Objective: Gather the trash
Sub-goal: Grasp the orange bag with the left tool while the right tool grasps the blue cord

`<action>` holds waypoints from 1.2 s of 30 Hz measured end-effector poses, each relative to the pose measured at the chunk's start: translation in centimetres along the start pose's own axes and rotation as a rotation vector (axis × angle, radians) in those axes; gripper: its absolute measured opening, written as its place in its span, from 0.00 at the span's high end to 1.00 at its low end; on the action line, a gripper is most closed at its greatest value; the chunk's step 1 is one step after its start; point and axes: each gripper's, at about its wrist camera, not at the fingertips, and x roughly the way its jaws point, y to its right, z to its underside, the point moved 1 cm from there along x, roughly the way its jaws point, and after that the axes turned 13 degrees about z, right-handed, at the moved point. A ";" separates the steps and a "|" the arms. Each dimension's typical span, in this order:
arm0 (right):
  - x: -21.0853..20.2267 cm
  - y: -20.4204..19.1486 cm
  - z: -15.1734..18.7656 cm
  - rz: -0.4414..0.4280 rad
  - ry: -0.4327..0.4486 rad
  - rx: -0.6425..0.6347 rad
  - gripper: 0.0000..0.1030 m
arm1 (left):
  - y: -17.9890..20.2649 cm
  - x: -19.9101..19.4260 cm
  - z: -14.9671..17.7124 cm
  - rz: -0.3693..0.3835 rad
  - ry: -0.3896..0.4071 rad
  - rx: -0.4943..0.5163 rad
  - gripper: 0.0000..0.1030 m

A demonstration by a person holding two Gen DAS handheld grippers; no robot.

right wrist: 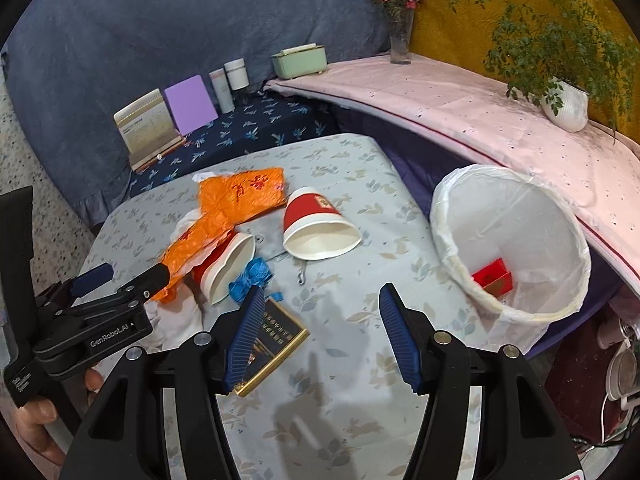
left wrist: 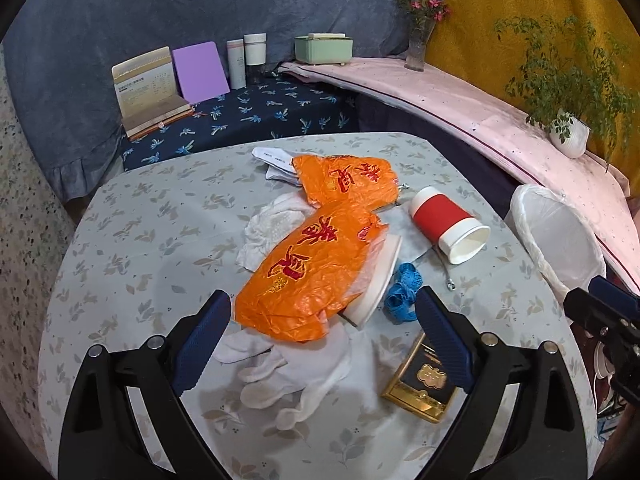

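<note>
Broadly, blue and mustard drapes close off the back of the room, with a pink-covered ledge (right wrist: 460, 112) curving along the right that bears a potted plant (right wrist: 566, 102) and a vase of flowers (right wrist: 400, 36). Below it stands the table (right wrist: 360, 360) under a pale leaf-print cloth, and just off its right edge a white-lined bin (right wrist: 516, 240) sits with its mouth tilted toward the table; a red packet (right wrist: 493, 278) lies inside.

On the cloth, two orange plastic bags (left wrist: 316, 276) lie end to end, their long axis running from near left to far right in the left wrist view. A red-and-white paper cup (left wrist: 448, 226) lies on its side well right of them, its mouth pointing toward the near right. A second cup (right wrist: 226, 266) pokes out from under the nearer bag, rim facing the viewer. White gloves (left wrist: 288, 376) sprawl at the near edge, beside a black-and-gold card box (right wrist: 272, 340) and a blue ribbon tangle (left wrist: 404, 290); a thin metal piece near the cup is too small to identify.

The left gripper (left wrist: 324, 344) hangs over the gloves with its tongs spread wide and nothing pinched. The right gripper (right wrist: 322, 336) hovers above bare cloth, tongs apart and empty.
</note>
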 end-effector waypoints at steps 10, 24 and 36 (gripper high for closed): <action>1.7 -1.8 -0.2 0.005 -0.025 -0.028 0.44 | -1.9 3.3 -0.2 0.004 -0.037 -0.028 0.14; 3.6 -3.5 -0.7 0.000 -0.047 -0.043 0.44 | -3.1 4.1 -0.3 0.077 -0.064 -0.051 0.77; 4.8 -6.6 -0.8 -0.030 -0.049 -0.095 0.44 | -3.3 0.2 -1.8 0.090 0.025 -0.090 0.79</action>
